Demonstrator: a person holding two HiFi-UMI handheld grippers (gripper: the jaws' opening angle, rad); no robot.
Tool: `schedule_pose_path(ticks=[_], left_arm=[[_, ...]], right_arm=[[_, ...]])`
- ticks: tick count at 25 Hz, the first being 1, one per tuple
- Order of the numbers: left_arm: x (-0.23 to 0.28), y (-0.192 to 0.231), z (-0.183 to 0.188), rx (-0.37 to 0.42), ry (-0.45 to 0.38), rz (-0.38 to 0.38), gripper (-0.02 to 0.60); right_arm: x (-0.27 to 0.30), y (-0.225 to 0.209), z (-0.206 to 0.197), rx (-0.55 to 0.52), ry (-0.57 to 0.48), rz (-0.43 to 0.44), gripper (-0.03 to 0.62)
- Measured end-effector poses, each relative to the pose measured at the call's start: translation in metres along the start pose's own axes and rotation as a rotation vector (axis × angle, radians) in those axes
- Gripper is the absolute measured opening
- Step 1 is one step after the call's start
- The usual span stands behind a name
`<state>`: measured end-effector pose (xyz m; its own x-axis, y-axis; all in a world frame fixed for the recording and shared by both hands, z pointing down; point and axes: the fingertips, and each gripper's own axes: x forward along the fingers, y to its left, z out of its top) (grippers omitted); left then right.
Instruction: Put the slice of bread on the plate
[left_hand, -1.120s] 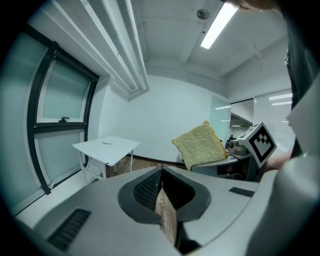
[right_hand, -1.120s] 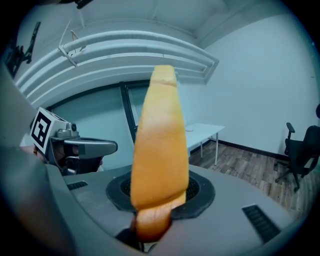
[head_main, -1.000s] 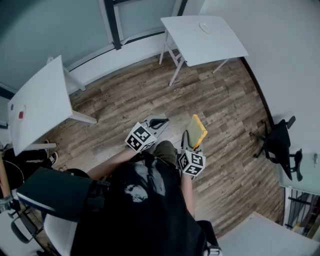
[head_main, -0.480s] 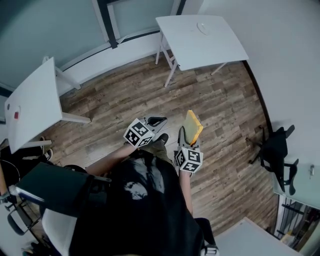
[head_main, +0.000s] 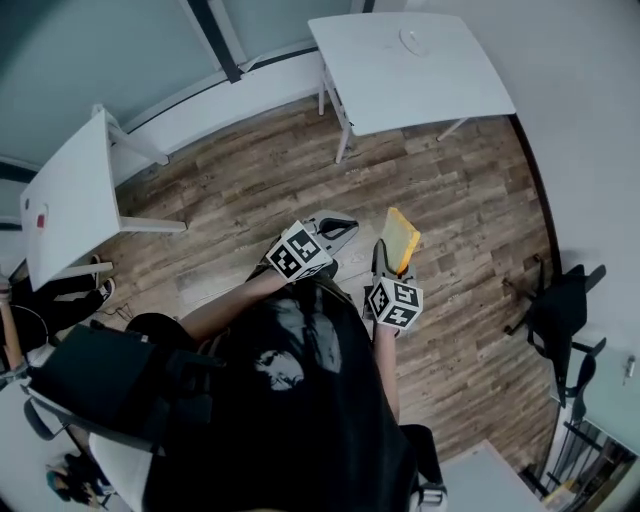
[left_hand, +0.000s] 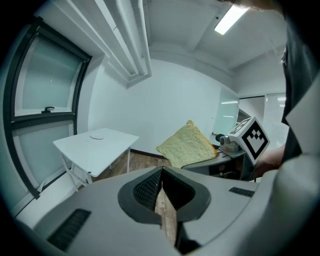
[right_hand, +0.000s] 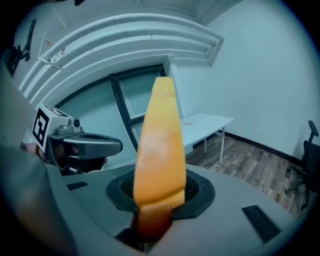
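Right gripper (right_hand: 155, 202) clamped on the bread slice (right_hand: 159, 145), left gripper (left_hand: 162, 197) closed empty, mid-carry; next, reach the far plate (head_main: 413, 40)

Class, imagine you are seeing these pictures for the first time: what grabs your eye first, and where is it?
The yellow bread slice, clamped on edge in the right gripper, over the wooden floor. Beside it the left gripper is shut and empty. At the head view's top stands a white table with a plate on it.

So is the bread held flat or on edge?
On edge: the right gripper pinches the bread, broad face toward the left gripper.
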<state>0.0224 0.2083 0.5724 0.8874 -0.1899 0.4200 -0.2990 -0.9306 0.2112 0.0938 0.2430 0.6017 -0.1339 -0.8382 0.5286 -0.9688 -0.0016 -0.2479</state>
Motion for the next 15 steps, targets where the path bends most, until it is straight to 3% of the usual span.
schedule_pose_path(ticks=[7, 15], left_arm=[[0.024, 0.084, 0.018, -0.09, -0.016, 0.074, 0.003], [0.086, 0.18, 0.079, -0.072, -0.038, 0.012, 0.003]], right_arm=[[0.07, -0.005, 0.038, -0.016, 0.036, 0.064, 0.109], [0.158, -0.035, 0.122, -0.043, 0.02, 0.033, 0.109]])
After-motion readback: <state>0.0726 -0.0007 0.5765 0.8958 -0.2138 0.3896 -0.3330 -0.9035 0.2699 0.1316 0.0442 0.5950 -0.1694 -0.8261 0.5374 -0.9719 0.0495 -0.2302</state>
